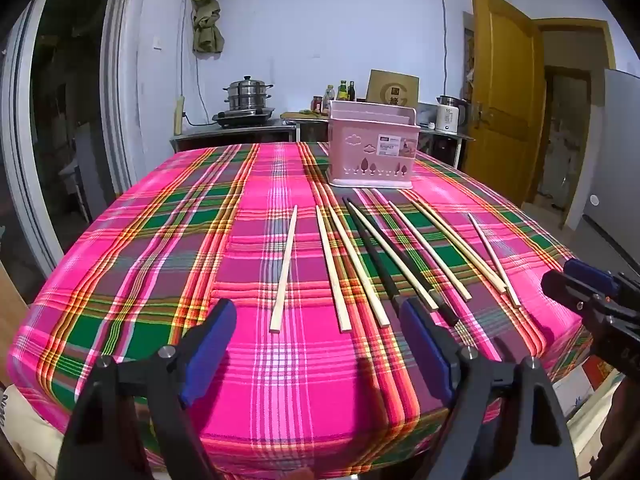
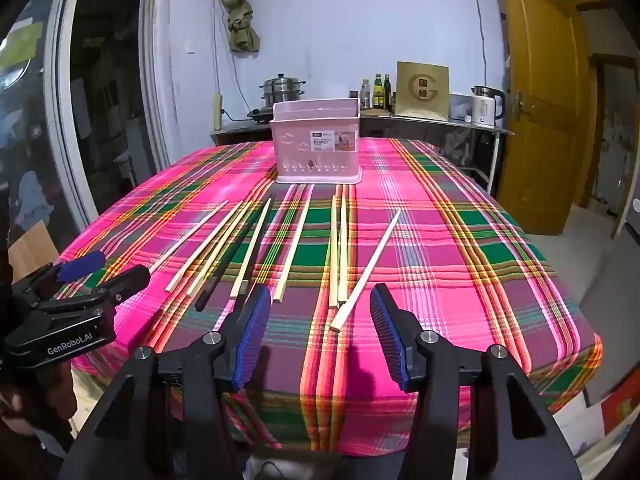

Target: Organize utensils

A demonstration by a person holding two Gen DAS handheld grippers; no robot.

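Chopsticks are fanned out loose on the plaid tablecloth (image 1: 280, 380), mostly pale wooden ones (image 1: 285, 268) plus a couple of black ones (image 1: 400, 264) mixed into the middle of the bunch. A pink utensil basket (image 1: 372, 146) stands upright just past their far tips. The left gripper (image 1: 320, 344) hovers at the near edge, jaws wide apart, nothing between them. The right gripper (image 2: 320, 332) is the same deal, open and empty, with 1 pale chopstick (image 2: 366, 272) ending right in front of it.
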